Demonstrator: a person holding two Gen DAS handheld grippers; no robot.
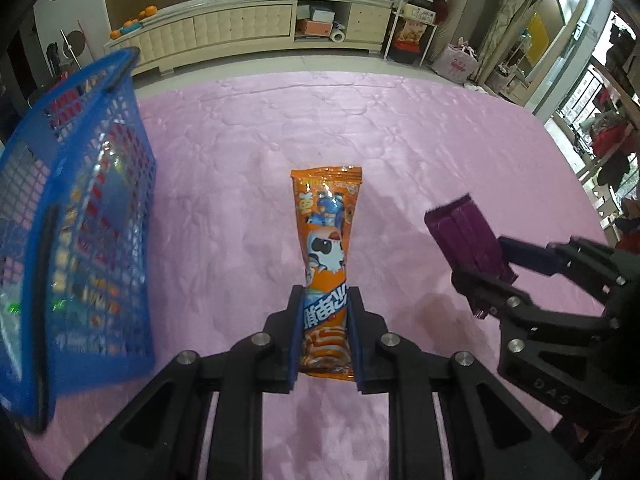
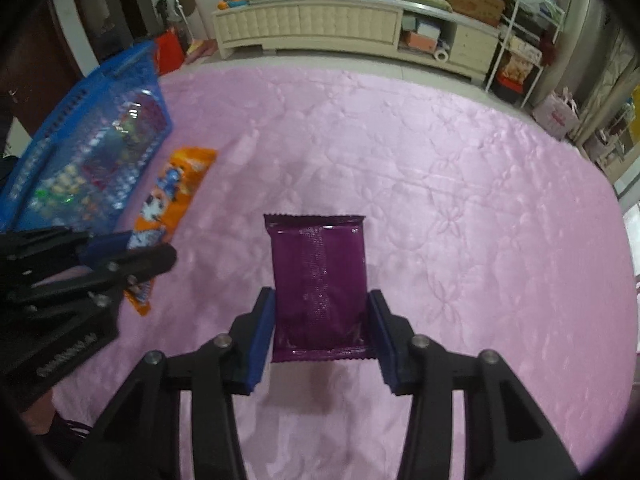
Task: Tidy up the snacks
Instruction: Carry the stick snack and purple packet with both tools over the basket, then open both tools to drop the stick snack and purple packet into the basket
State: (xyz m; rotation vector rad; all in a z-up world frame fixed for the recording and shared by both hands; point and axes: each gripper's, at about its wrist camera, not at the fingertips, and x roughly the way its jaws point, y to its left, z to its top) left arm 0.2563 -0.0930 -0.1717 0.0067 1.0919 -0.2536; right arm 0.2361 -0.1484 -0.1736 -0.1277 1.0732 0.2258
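Left tool [image 1: 325,328] clamped on glossy orange packet [image 1: 327,248], right tool [image 2: 322,332] on flat purple pouch [image 2: 319,280].

Your blue basket [image 1: 80,216] is motion-blurred and cut off at the left edge. You can't identify the packets [image 2: 92,160] inside it.

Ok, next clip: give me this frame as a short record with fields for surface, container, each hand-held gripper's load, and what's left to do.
surface: pink quilted cover
container: blue basket at far left, snacks already inside
left hand-held gripper: shut on orange snack packet, gripped near its lower end
right hand-held gripper: shut on purple snack packet, gripped by its side edges
packets vs basket: both outside it
left to do: likely carry both packets to the basket
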